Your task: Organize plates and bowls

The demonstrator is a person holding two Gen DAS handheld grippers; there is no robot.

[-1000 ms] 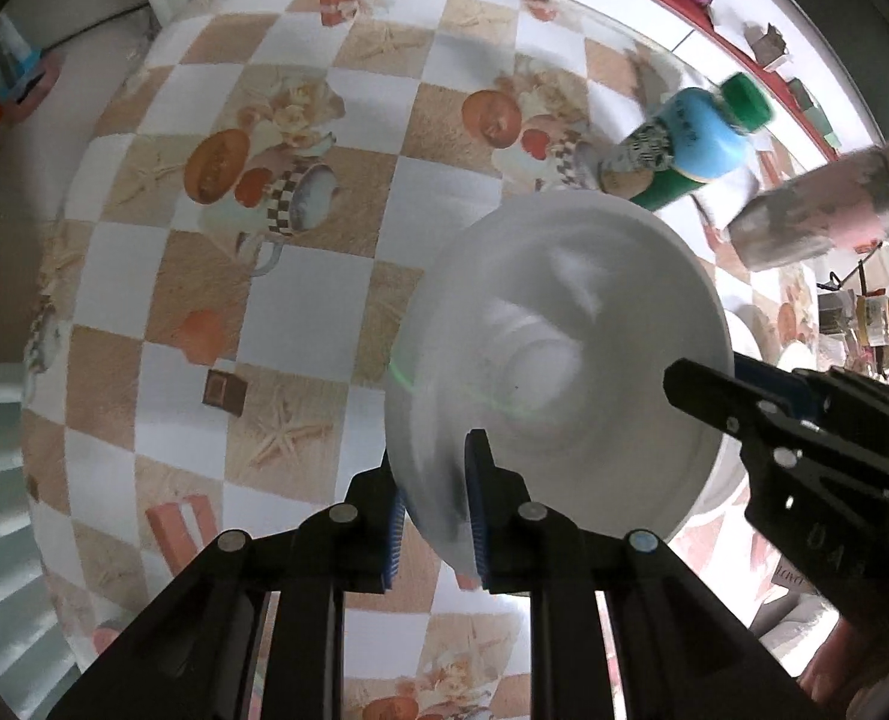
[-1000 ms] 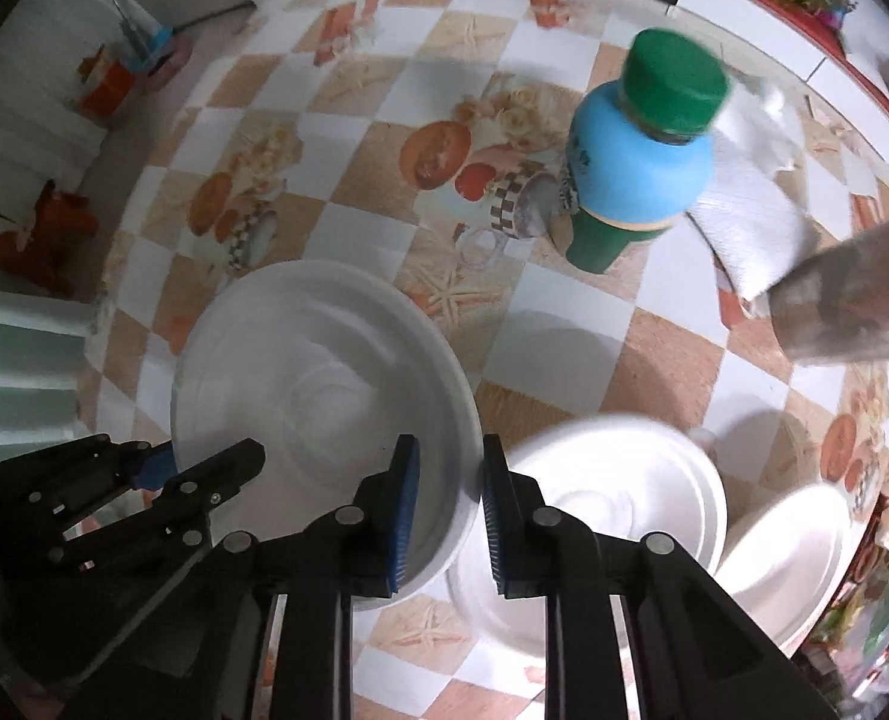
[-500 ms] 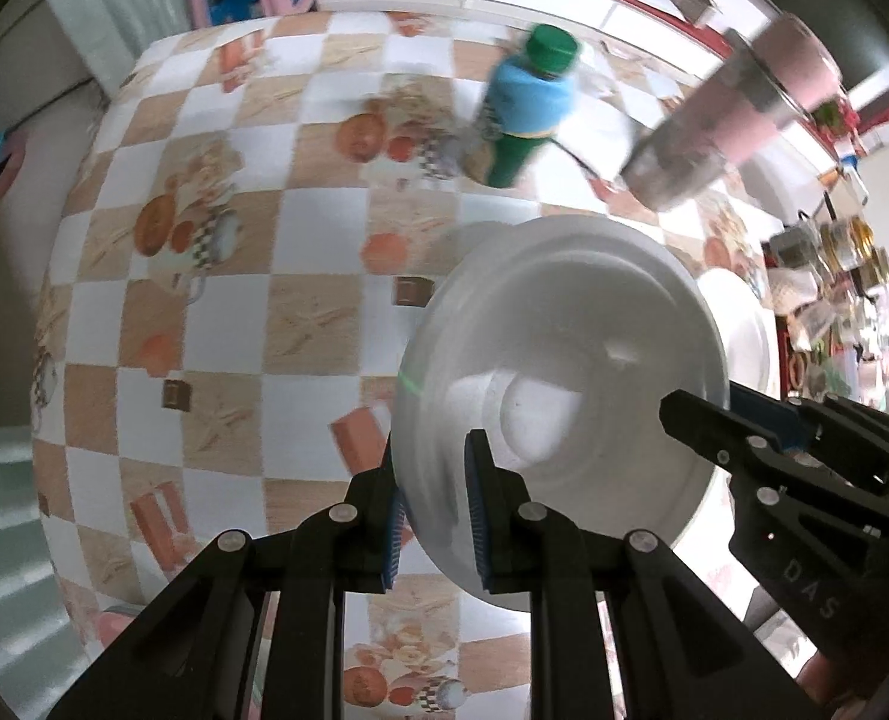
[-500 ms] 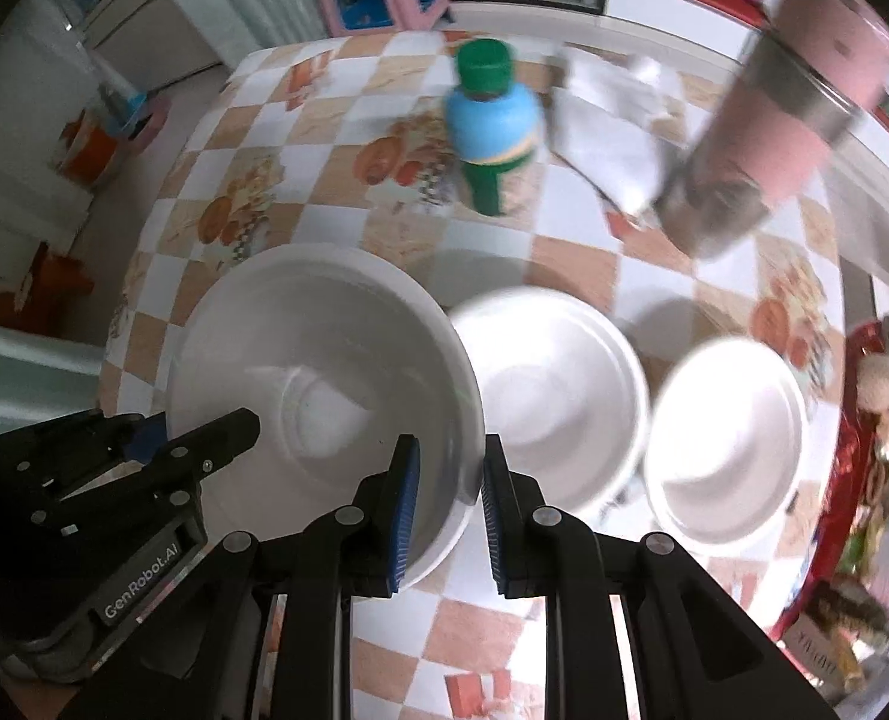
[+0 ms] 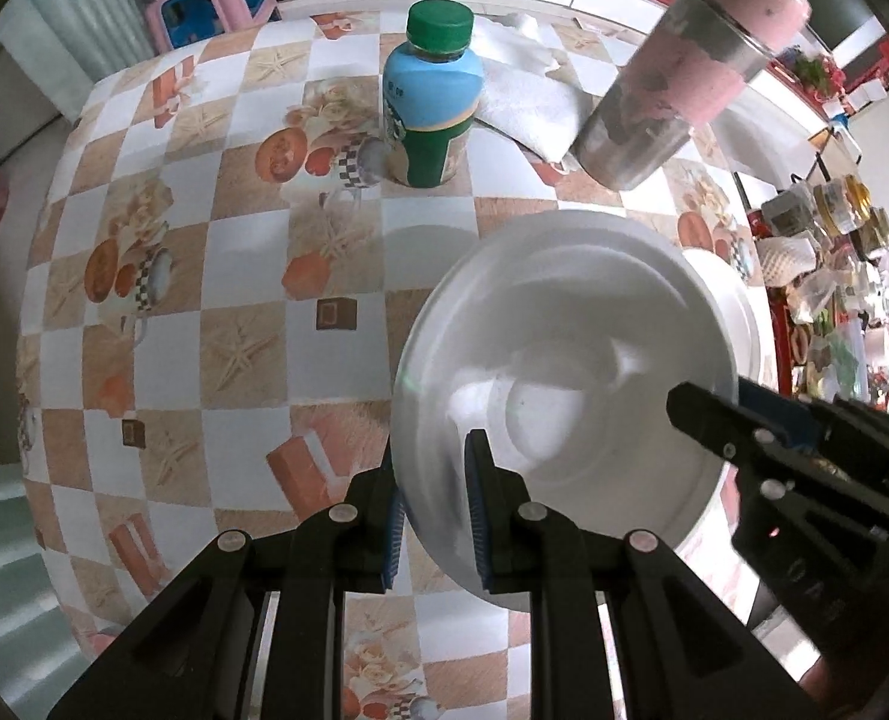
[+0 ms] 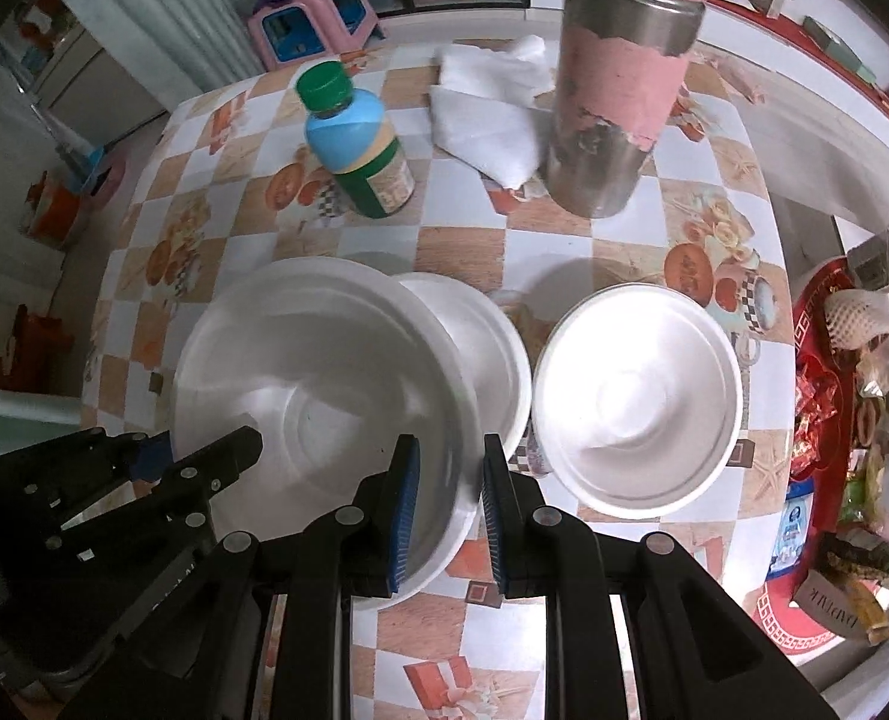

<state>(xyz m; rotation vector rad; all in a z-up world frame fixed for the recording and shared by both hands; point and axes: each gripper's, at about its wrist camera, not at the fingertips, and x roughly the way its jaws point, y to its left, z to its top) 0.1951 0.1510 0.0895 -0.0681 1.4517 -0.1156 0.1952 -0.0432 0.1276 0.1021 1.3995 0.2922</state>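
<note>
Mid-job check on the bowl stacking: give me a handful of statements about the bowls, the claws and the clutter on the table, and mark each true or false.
1. Both claws grip the same large white bowl, the left claw and the right claw on opposite rims. True.
2. The held bowl partly covers a second white bowl on the table. True.
3. The bottle has a red cap. False: the cap is green.
4. A third white bowl sits apart, empty. True.
5. The pink and metal flask lies on its side. False: it stands upright by the white cloth.
</note>
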